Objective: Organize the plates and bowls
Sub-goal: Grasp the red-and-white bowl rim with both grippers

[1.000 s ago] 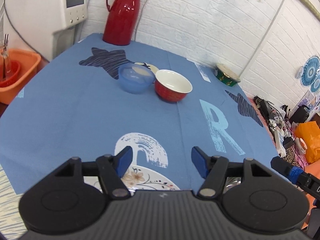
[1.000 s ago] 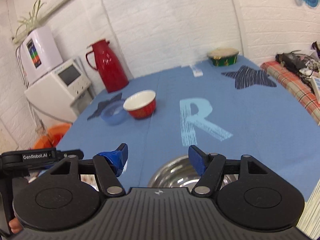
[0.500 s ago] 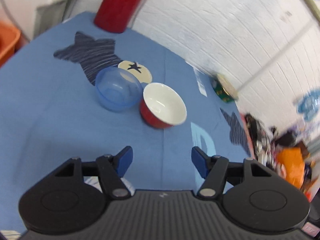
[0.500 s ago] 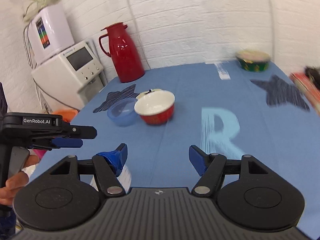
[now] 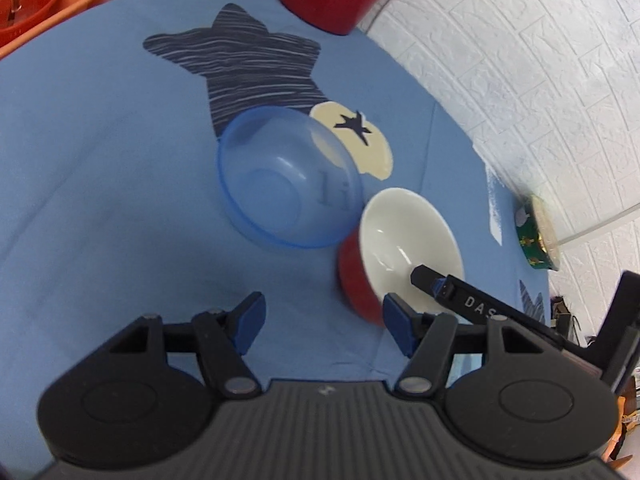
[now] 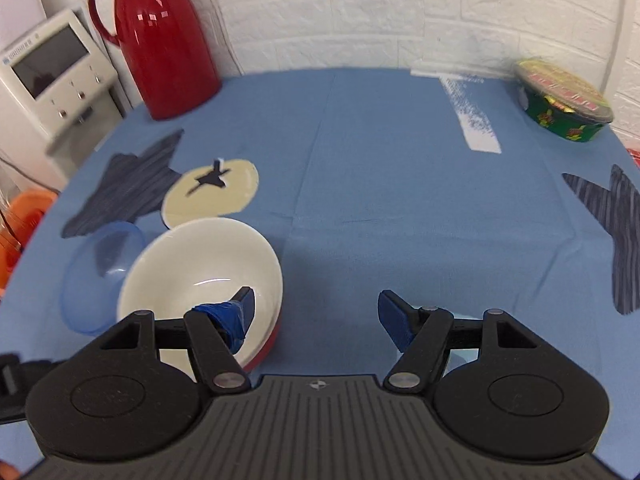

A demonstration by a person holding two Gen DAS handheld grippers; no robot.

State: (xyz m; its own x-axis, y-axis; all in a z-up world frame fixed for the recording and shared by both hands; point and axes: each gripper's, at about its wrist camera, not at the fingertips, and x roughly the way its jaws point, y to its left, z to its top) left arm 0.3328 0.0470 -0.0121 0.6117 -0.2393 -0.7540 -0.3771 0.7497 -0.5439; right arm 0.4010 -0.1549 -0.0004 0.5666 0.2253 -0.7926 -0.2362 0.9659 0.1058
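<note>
A clear blue plastic bowl and a red bowl with a white inside sit side by side on the blue tablecloth. My left gripper is open and empty, just short of both bowls. My right gripper is open; its left finger hangs over the inside of the red bowl, its right finger outside the rim. The blue bowl lies left of it. The right gripper's finger also shows in the left wrist view over the red bowl.
A red thermos stands at the back left beside a white appliance. A green lidded food bowl sits at the back right. An orange basin is off the table's left side.
Both grippers have moved forward over the table to the two bowls. The right gripper's left finger now hangs over the red bowl. The plate and steel bowl near the front edge have left view.
</note>
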